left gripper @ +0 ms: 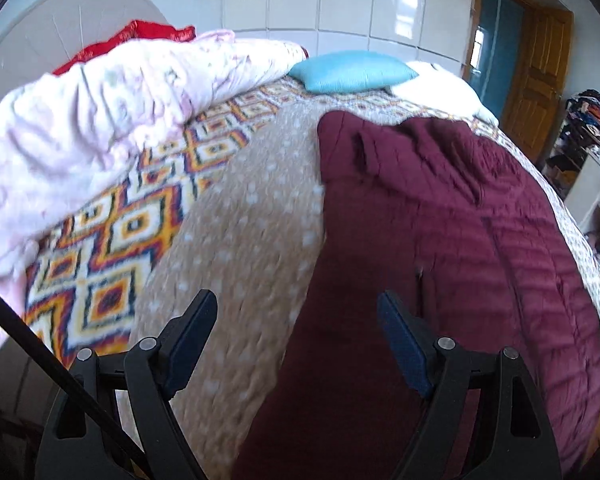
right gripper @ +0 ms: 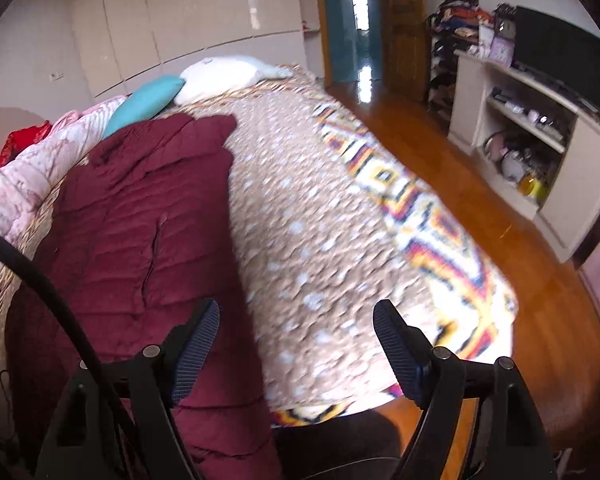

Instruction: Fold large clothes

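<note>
Bedroom scene, 2 wrist views. The landmark is the bed, covered by a tan, white-dotted spread over a blanket with a multicoloured diamond pattern.

Task item: a maroon quilted coat lies spread along the bed. In the left wrist view it occupies the right half of the bed; in the right wrist view the same coat occupies the left half, its lower end hanging over the near edge of the bed.

Left gripper: held above the near part of the bed, over the border between coat and tan spread. Its 2 fingers stand wide apart, with nothing between them and no cloth touching the pads.

Right gripper: held above the near edge of the bed, just beside the coat's long side. Its 2 fingers also stand wide apart and hold nothing.

At the far end of the bed lie a turquoise cushion and a white pillow. A crumpled pale pink quilt lies along one long side of the bed, with red fabric behind it. Past the other long side, across a wooden floor, stands a white shelf unit.
</note>
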`<state>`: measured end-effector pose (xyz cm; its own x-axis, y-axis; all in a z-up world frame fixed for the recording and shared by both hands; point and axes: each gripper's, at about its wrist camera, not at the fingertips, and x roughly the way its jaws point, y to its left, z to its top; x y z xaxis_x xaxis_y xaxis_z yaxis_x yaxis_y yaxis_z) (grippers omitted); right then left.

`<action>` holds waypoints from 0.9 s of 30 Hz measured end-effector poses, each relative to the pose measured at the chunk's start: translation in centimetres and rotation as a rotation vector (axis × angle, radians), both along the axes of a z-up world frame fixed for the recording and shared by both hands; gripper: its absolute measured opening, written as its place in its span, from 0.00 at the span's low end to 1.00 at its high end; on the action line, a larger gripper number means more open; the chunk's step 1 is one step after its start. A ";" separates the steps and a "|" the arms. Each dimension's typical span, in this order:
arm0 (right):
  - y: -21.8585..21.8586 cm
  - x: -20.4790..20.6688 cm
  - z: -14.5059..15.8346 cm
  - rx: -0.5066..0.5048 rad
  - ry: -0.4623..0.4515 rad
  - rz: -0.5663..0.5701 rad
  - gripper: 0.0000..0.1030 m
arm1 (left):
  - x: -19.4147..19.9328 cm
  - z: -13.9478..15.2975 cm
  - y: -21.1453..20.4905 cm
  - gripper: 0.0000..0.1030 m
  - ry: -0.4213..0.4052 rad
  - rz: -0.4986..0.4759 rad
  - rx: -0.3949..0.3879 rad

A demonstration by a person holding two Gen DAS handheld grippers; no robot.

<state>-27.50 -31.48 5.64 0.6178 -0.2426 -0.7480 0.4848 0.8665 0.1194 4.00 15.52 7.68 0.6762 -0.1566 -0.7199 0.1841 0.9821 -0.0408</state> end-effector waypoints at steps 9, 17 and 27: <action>-1.5 1.1 -6.4 0.286 -0.029 0.038 0.81 | -0.6 -5.9 4.5 0.69 0.235 -0.113 -0.269; -1.8 -0.3 -7.9 0.474 -0.109 0.091 0.85 | -2.6 -8.3 6.5 0.67 0.306 -0.163 -0.446; 4.4 -1.4 -10.5 0.465 0.013 0.214 0.85 | -7.3 -9.4 8.5 0.66 0.312 -0.152 -0.434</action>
<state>-28.90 -27.03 -4.89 0.6070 0.2488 -0.7548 0.3063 0.8031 0.5110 -3.26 24.05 -1.72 0.3880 -0.5628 -0.7299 0.2373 0.8262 -0.5109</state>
